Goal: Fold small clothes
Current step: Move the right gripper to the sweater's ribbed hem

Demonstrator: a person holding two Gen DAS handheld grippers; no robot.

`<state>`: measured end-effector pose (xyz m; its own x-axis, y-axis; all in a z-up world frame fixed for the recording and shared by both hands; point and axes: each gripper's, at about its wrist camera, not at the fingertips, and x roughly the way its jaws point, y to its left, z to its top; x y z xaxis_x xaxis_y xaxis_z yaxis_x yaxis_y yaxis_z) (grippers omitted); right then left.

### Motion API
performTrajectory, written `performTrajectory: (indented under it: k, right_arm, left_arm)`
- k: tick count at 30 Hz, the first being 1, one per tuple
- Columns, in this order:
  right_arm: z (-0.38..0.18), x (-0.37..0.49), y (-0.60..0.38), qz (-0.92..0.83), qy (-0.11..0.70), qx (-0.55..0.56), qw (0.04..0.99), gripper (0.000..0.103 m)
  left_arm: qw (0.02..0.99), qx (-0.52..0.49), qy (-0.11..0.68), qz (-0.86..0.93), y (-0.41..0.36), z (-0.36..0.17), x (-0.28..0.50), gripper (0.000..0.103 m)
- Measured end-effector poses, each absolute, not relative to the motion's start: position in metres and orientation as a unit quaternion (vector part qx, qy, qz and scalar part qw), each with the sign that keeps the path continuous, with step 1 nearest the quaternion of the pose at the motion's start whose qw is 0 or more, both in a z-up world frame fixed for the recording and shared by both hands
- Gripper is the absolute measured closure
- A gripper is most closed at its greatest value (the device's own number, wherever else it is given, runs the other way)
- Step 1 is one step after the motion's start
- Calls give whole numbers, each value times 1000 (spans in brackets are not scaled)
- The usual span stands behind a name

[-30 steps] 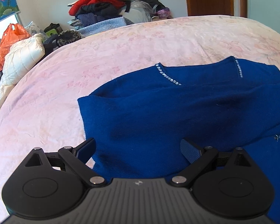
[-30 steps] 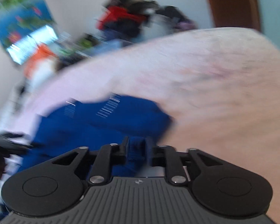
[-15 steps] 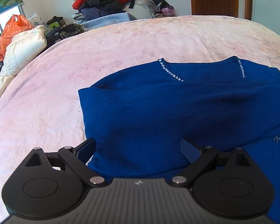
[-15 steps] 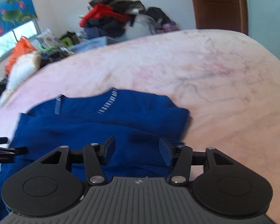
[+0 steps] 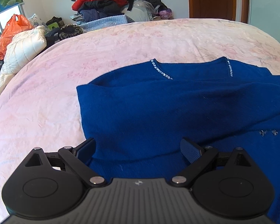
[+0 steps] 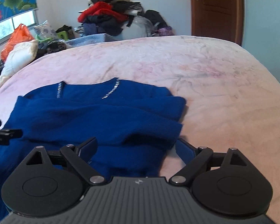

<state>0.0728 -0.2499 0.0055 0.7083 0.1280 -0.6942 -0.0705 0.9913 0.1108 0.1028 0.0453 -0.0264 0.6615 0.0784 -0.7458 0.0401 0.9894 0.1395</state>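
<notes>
A dark blue sweater (image 5: 177, 108) with a sparkly trim at its neckline lies on the pink bed (image 5: 121, 43), both sleeves folded across its body. My left gripper (image 5: 138, 146) hovers open above the sweater's left near part, nothing pinched. In the right wrist view the sweater (image 6: 95, 115) fills the left half. My right gripper (image 6: 136, 147) is over its right near edge, jaws still opening wide, and the cloth lies loose under them with no pad pressing it. The left gripper's tip (image 6: 5, 133) shows at the left edge of that view.
A heap of clothes (image 5: 106, 1) is piled beyond the bed's far side. A white quilted jacket (image 5: 22, 50) and an orange plastic bag (image 5: 11, 31) lie at the far left. A brown door (image 6: 214, 9) stands at the back right. Bare pink bedspread (image 6: 224, 93) stretches right of the sweater.
My right gripper let go of the blue cloth, opened wide and drew back across the sweater's right side. The left gripper stayed open with little shift.
</notes>
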Motion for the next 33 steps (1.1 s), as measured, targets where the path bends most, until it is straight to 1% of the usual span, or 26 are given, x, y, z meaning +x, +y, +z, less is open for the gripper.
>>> performTrajectory:
  k: [9, 18, 20, 23, 24, 27, 30, 32, 33]
  right_arm:
    - [6, 45, -212, 123, 397, 29, 909, 8]
    - [11, 0, -204, 166, 416, 31, 893, 7]
    - [14, -11, -199, 182, 423, 15, 888, 8]
    - [23, -28, -189, 185, 389, -26, 902, 7]
    - [26, -29, -186, 192, 389, -27, 901, 7]
    - [30, -31, -189, 243, 434, 0, 868, 7]
    - [36, -40, -209, 246, 473, 23, 846, 7]
    - [43, -56, -222, 259, 474, 12, 841, 12]
    - [47, -67, -226, 268, 468, -5, 842, 13]
  left_arm:
    - [906, 79, 417, -2, 47, -33, 61, 5]
    - [906, 59, 417, -43, 66, -24, -10, 5]
    - [906, 58, 417, -43, 67, -26, -23, 5]
    - [906, 61, 417, -38, 67, -31, -34, 5]
    - [905, 59, 420, -33, 67, -32, -36, 5]
    - [904, 43, 424, -39, 72, -30, -43, 5]
    - [904, 47, 422, -47, 74, -27, -51, 5]
    - [903, 58, 424, -43, 74, -29, -55, 5]
    - [902, 60, 425, -41, 74, -30, -56, 5]
